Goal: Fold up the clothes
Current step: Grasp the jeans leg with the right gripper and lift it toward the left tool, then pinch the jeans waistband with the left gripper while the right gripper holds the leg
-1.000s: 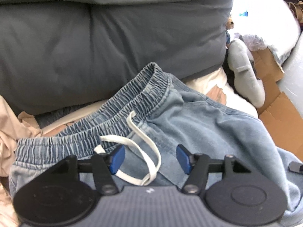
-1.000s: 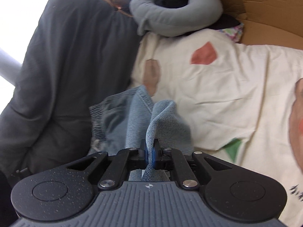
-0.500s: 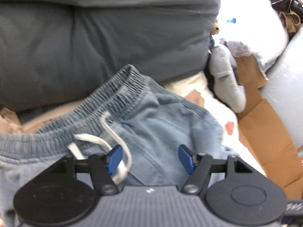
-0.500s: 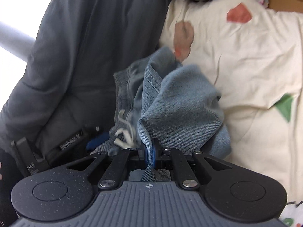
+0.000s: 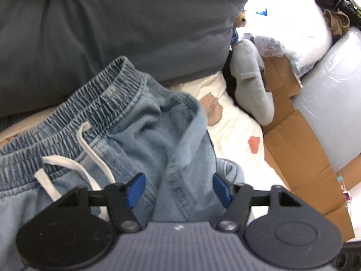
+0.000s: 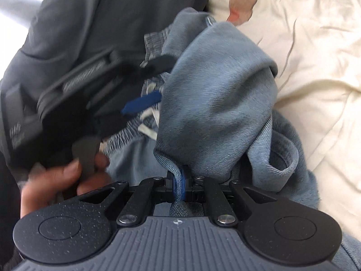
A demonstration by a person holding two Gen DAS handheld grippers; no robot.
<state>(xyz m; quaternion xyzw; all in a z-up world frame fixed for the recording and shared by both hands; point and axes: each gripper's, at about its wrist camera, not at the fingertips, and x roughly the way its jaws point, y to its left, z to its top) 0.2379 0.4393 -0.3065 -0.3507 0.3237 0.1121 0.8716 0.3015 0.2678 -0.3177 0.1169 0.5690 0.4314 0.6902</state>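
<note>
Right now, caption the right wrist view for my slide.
Right gripper shut on blue denim shorts over a cream sheet.

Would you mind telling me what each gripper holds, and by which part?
The right gripper pinches the denim shorts by a stitched hem edge. The left gripper holds nothing; its jaws are closing around a fold below the waistband.

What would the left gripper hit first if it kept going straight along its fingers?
Most likely the denim shorts: the left gripper, jaws closing, already has a fold between them. The grey pillow lies beyond.

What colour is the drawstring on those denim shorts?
White. The drawstring hangs from the elastic waistband of the light-blue shorts, clearest in the left wrist view.
</note>
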